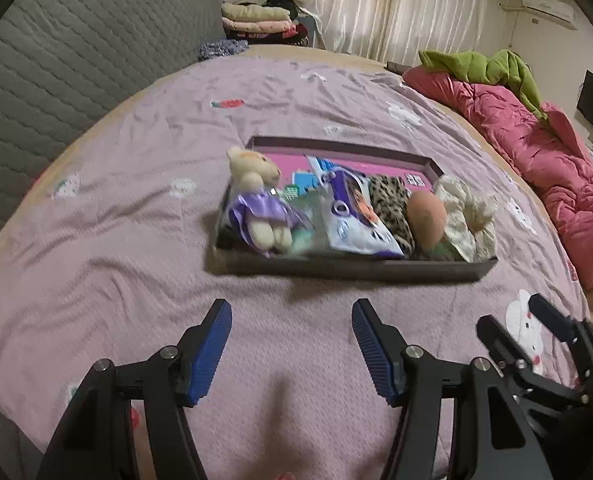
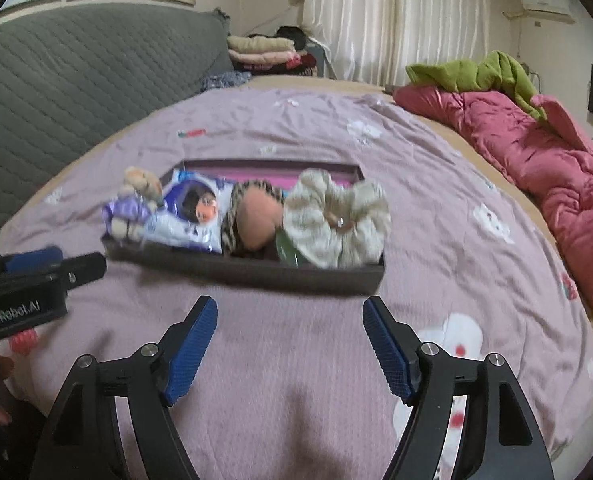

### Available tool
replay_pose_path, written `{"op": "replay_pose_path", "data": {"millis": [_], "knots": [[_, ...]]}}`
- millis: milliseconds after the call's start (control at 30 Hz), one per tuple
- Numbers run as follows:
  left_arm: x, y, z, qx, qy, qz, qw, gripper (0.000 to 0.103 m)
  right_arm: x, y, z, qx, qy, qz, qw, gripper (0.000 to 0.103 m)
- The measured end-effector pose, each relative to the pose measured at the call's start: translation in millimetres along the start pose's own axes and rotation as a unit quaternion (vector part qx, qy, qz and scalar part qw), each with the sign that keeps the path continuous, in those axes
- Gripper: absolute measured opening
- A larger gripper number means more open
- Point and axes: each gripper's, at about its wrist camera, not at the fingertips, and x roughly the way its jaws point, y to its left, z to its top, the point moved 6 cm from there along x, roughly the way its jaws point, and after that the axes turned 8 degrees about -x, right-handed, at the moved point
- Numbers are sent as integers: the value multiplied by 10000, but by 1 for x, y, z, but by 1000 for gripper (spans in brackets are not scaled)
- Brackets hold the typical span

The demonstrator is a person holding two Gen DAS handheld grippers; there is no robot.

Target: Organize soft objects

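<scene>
A lilac cartoon-print bedspread [image 1: 136, 208] covers the bed, grey quilted headboard [image 1: 56, 64] to the left, pale curtains [image 1: 392, 4] behind, a pink duvet [image 1: 536, 160] heaped right.

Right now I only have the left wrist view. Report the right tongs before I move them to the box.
Observer: The right tongs are open and empty, with the pads short of the near wall of the box.
Operator: Describe the scrunchie's centre.
Observer: The scrunchie has something small and shiny in its hole. I cannot tell what it is.
Operator: Place the left tongs from the side.
Observer: The left tongs point at the box's near left corner from its left.
</scene>
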Motion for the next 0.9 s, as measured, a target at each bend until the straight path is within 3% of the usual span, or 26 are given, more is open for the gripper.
{"op": "replay_pose_path", "data": {"millis": [900], "knots": [[1, -5, -39, 103, 250, 38, 9996, 62, -15, -2, -17, 113, 72, -115, 9998, 77]]}}
